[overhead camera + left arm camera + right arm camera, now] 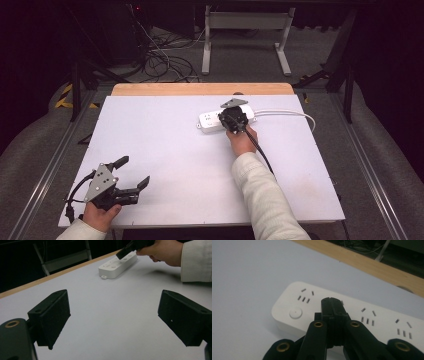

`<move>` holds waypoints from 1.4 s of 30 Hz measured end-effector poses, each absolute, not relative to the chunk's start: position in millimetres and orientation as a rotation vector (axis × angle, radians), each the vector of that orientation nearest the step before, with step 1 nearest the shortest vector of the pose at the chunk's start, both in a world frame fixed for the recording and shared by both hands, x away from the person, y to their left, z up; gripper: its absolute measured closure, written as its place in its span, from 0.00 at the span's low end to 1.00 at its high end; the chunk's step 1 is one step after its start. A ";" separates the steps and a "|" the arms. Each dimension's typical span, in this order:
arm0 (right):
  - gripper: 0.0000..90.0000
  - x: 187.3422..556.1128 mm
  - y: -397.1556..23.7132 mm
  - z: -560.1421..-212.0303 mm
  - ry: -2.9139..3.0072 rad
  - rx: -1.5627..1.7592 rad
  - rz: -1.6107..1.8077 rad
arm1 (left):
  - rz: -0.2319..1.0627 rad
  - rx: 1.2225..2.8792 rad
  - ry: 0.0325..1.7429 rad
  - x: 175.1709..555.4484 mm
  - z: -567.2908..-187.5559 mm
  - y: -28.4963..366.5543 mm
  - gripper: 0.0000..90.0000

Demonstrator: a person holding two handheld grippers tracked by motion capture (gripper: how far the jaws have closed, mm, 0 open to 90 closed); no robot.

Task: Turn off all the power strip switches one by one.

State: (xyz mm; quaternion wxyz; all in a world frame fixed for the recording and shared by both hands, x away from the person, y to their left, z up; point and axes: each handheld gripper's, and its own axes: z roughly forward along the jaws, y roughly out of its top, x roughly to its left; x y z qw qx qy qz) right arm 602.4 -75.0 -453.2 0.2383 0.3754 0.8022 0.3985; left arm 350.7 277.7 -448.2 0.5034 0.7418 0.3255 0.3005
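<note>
A white power strip (209, 121) lies flat on the far middle of the white table (175, 155). Its white cord (290, 113) runs off to the right. My right gripper (233, 119) is over the strip with its jaws shut and nothing between them. In the right gripper view the shut tips (332, 302) sit above the strip's top (287, 305), just right of its round button (295, 313); whether they touch it I cannot tell. My left gripper (134, 171) rests near the front left corner, open and with nothing in it. From the left gripper (113, 317) the strip (115, 266) lies far ahead.
A wooden strip (200, 89) runs along the table's far edge. Beyond it are floor cables (165, 60) and a metal stand (245, 22). Bare white tabletop stretches between the two grippers.
</note>
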 end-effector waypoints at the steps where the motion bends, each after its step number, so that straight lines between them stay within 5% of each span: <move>1: 1.00 602.4 -75.0 -453.2 2.197 1.028 1.092 | 0.725 1.792 0.787 350.9 -448.2 277.8 0.12; 18: 1.00 607.7 -100.9 -429.0 2.175 1.019 1.064 | 0.726 1.792 0.788 350.7 -448.2 278.2 0.12; 42: 1.00 623.4 -109.6 -456.1 2.239 1.124 0.969 | 0.726 1.793 0.788 350.7 -448.6 278.4 0.12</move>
